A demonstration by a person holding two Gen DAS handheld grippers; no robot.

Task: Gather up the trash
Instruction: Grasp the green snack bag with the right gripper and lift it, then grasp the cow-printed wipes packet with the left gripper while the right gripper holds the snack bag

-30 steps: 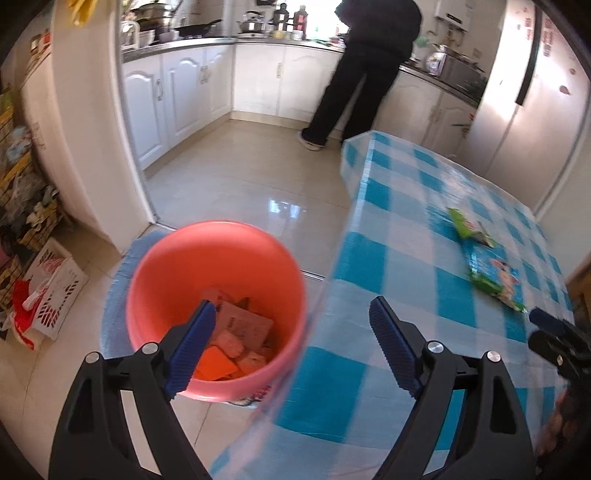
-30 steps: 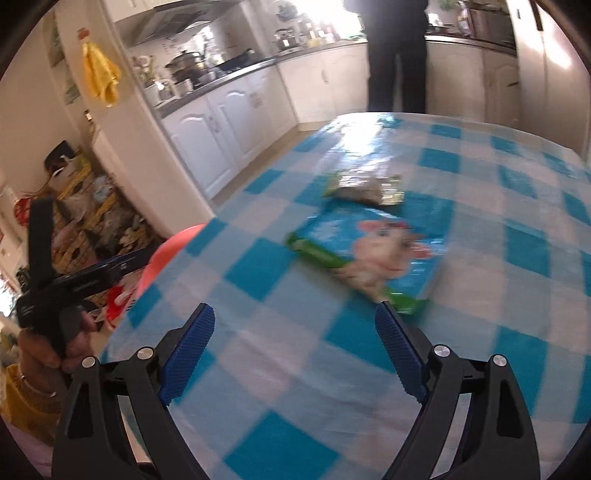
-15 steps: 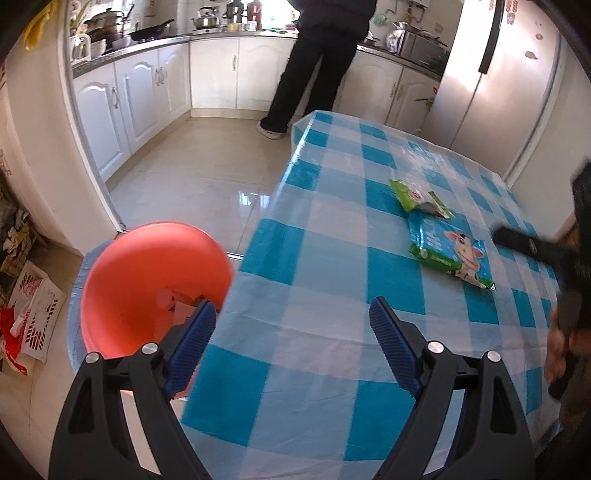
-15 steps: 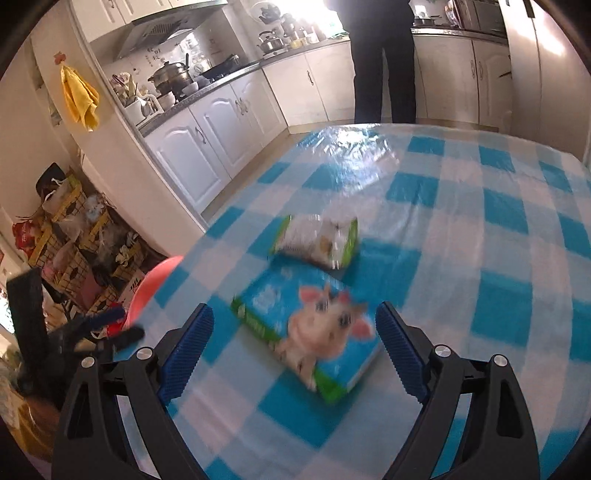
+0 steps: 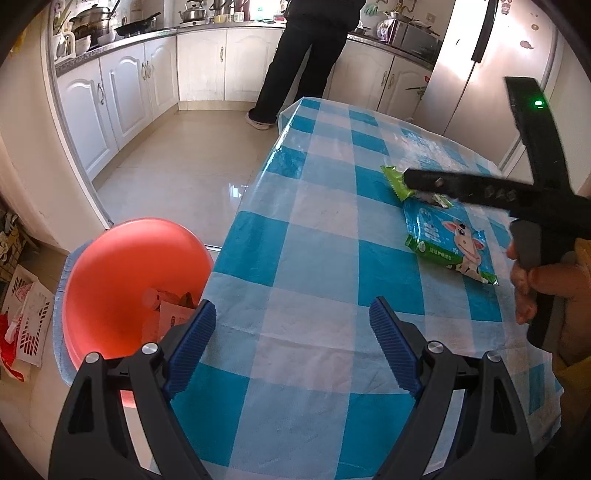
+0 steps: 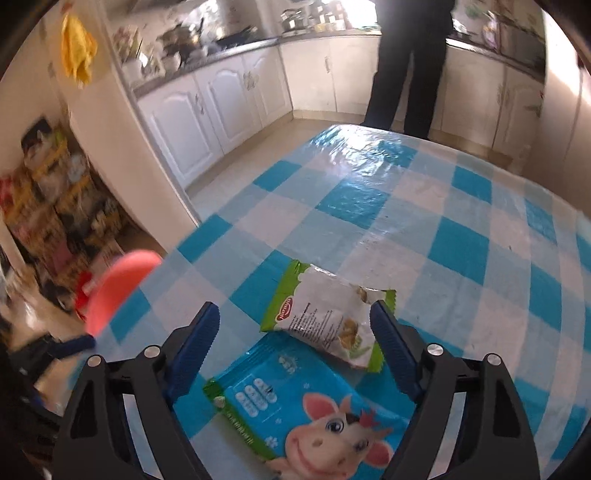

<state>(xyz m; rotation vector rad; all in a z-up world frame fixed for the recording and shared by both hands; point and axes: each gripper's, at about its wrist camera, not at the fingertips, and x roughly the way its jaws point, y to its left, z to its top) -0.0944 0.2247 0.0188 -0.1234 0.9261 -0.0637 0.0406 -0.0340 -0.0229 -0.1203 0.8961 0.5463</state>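
Since the earlier frames the right gripper [image 6: 293, 332] has travelled across the table [image 5: 314, 266] and now hangs over the two packets, while the left gripper [image 5: 291, 328] has drifted from above the bucket to the table's near edge.

Nearest in the right wrist view is the blue wet-wipe pack [image 6: 303, 413] with a cartoon cow, flat on the cloth; it lies toward the table's right edge in the left wrist view. Just behind it, with one end overlapping its far edge, lies the green and white snack wrapper [image 6: 328, 325], torn open at one end. The right gripper's jaws are closing, but they stand wide; the wrapper is between the fingertips and the pads do not press on it yet. The left gripper's jaws are also wide and hold nothing.

The pink bucket [image 5: 122, 280] stands on the floor against the table's near left corner, and some paper scraps [image 5: 173, 314] already lie inside — so part of the collecting seems done. I judge that two pieces are left on the table, and the wrapper is the one being taken now.

By count: two grippers, two packets on the cloth, one bucket. The scraps inside I cannot count exactly. Far behind, one person [image 5: 306, 55] stands at the kitchen counter [image 5: 155, 35].
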